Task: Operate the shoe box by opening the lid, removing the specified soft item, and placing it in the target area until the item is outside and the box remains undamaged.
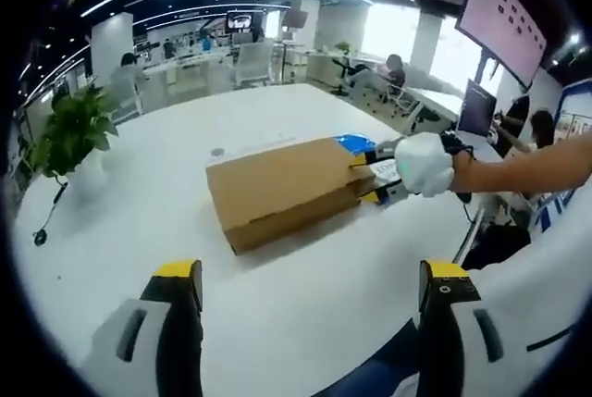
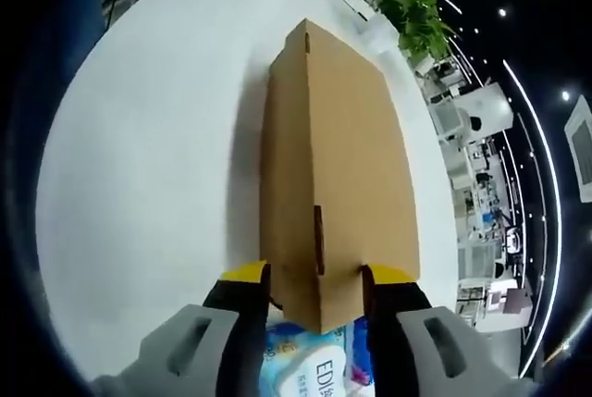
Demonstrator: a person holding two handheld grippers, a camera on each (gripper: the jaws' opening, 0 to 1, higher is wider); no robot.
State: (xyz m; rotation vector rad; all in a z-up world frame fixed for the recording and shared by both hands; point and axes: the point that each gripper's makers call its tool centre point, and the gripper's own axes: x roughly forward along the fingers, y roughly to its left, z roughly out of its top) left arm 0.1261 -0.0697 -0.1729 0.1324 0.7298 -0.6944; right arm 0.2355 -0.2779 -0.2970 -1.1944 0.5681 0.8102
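Opening the lid is the step in hand, and it looks only just begun. The right gripper [image 2: 314,284] has its yellow-tipped jaws set on either side of the near end of the plain brown cardboard shoe box [image 2: 338,166], apparently pinching the end flap of the lid between them; the jaws stand only as far apart as that flap is wide. The lid itself lies flat and closed along the box, stretching straight away from this gripper across the white round table [image 2: 148,184].

Just below the right gripper's jaws, under the box's near end, lies a soft blue-and-white printed packet [image 2: 310,365]; whether this is the item to remove I cannot tell.

The left gripper [image 1: 310,291] hovers well back from the box, jaws spread wide and holding nothing. Ahead of it, the box [image 1: 282,189] sits side-on, with a white-gloved hand [image 1: 424,164] working the right gripper at the box's far end.

Next, I judge, the flap should be lifted gently, with the left gripper steadying the body so the cardboard does not tear.
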